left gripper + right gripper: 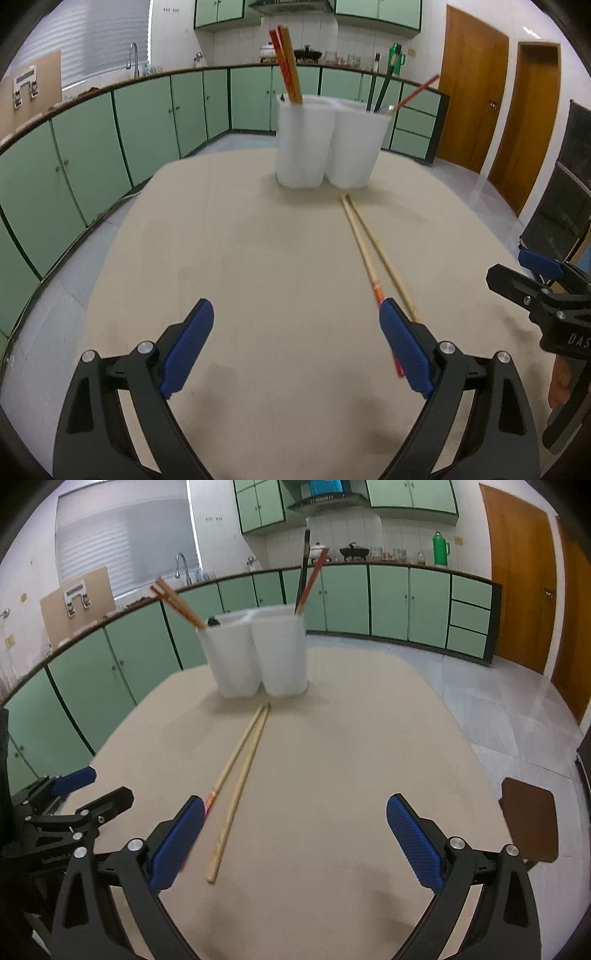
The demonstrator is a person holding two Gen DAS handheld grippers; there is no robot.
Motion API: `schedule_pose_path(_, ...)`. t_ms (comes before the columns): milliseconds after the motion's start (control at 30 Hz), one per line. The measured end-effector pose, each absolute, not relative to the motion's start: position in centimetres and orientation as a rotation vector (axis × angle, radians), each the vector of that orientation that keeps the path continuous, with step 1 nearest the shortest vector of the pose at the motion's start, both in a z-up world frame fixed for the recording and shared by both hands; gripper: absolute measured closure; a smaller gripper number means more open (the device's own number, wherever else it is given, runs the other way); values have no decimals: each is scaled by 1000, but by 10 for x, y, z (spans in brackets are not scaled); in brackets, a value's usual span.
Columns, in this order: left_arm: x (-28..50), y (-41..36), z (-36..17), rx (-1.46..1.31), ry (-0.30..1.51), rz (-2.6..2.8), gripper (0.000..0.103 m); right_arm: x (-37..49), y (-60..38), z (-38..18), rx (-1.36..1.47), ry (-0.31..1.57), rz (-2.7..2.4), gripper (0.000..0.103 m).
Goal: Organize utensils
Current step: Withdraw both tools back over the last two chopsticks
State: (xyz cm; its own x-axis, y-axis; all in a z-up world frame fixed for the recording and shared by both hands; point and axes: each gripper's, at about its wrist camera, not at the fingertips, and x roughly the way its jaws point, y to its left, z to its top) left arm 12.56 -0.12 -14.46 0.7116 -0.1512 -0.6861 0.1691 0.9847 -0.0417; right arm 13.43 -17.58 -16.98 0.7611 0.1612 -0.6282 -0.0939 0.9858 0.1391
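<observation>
The left gripper [297, 347] is being held tilted downward, its blue-padded jaws spread wide with nothing between the pads. The right gripper [295, 840] is being held just beside it, likewise angled down, jaws gaping and gripping nothing.

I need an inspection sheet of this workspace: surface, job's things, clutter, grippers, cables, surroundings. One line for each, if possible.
Surface: beige table, bare apart from the job's things.
Job's things: white utensil holder with chopsticks standing in its compartments; two loose chopsticks lying flat in front of it, side by side.
Clutter: nothing seen.
Grippers: left gripper and right gripper both open, nothing between the pads.
Cables: nothing seen.
Surroundings: green kitchen cabinets, wooden doors, brown chair beside the table.
</observation>
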Motion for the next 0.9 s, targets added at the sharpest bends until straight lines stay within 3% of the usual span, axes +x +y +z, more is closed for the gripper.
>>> schedule_pose_path(367,118,-2,-164,21,806,-152,15,123,-151,-192,14,742,119,8)
schedule_pose_path(667,119,7,-169,3,838,-113,15,124,-130,-203,-16,803,185,44)
schedule_pose_path(900,121,12,-170,-3,846,-96,15,124,-118,-209,-38,853,203,60)
